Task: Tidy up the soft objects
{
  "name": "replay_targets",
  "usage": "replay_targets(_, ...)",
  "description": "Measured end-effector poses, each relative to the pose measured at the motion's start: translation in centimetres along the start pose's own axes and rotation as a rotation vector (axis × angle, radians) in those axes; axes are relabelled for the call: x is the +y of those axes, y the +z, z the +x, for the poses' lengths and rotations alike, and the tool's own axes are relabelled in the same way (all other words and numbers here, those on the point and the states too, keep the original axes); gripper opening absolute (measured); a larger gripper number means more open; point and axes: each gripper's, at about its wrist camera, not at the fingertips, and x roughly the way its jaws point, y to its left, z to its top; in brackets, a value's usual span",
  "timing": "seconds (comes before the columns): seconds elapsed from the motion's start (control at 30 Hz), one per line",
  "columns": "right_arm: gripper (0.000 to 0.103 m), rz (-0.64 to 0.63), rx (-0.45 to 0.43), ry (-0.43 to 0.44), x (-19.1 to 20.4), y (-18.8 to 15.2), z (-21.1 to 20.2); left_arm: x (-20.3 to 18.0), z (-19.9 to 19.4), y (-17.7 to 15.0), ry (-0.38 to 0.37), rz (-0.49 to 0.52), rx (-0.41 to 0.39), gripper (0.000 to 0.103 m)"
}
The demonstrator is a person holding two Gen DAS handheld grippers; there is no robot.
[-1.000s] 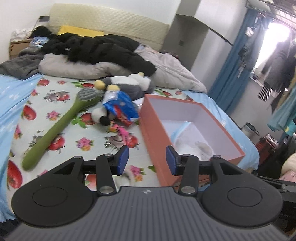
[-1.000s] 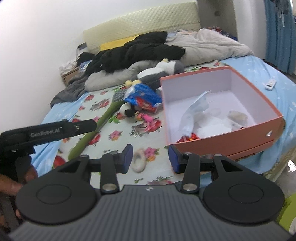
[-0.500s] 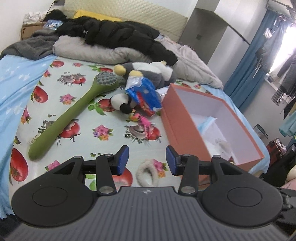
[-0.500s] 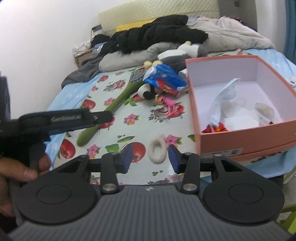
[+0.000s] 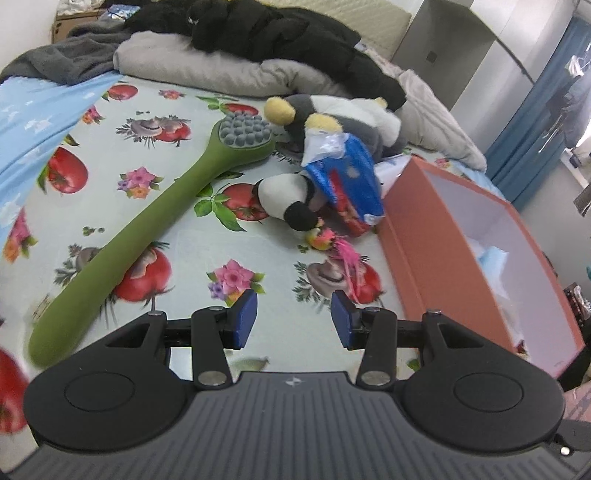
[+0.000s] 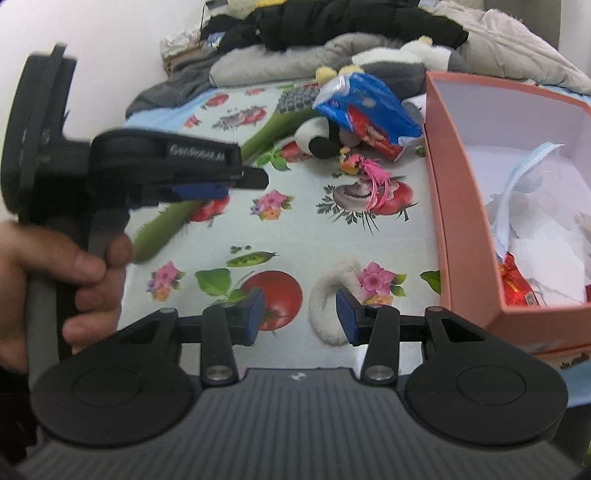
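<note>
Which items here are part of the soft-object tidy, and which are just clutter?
Job:
fluffy white loop
small panda plush
penguin plush
pink box
right claw, open

Clutter:
green massage brush
blue snack bag
black jacket

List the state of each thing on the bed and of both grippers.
Left gripper: open, empty, above the sheet.
Right gripper: open, empty, by the fluffy ring.
Box: open, partly filled.
Green brush: lying flat.
Blue packet: torn open, on the small plush.
Penguin: lying down.
</note>
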Motion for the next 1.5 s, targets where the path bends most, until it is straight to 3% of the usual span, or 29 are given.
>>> replay_targets(0.1,0.059,-0.011,0.036,-0.014,-0.4,0.5,2.0,0.3,2.4,1.3,0.009,0.017,0.013,0.051)
replay_targets(0.67,0.058,-0.066,0.147,-0.059,-1.3,2.0,9.4,1.4,14.6,10.2,0.007,0.111,0.031,0.066)
replay_targets(0.83,0.047,-0.064,0.178,-0.062,-1.6,1.4,10.5,1.8,16.7,10.8,-0.062,0.099,0.065,0.067)
replay_targets(0.9,0.025,-0.090,0.172,-0.074,-1.3,1.3,10.5,1.7,17.2,10.6,-0.077,0.091,0.093,0.067)
replay_targets(1.13,0.014,-0.106,0.162,-0.067,-1.2,1.2,10.3,1.4,16.4,9.6,-0.063,0.059,0.071,0.053)
replay_targets(1.5,0.014,-0.070,0.108,-0.066,-1.4,0.9,7.9,1.9,9.5,6.4,-0.001,-0.006,0.015,0.051)
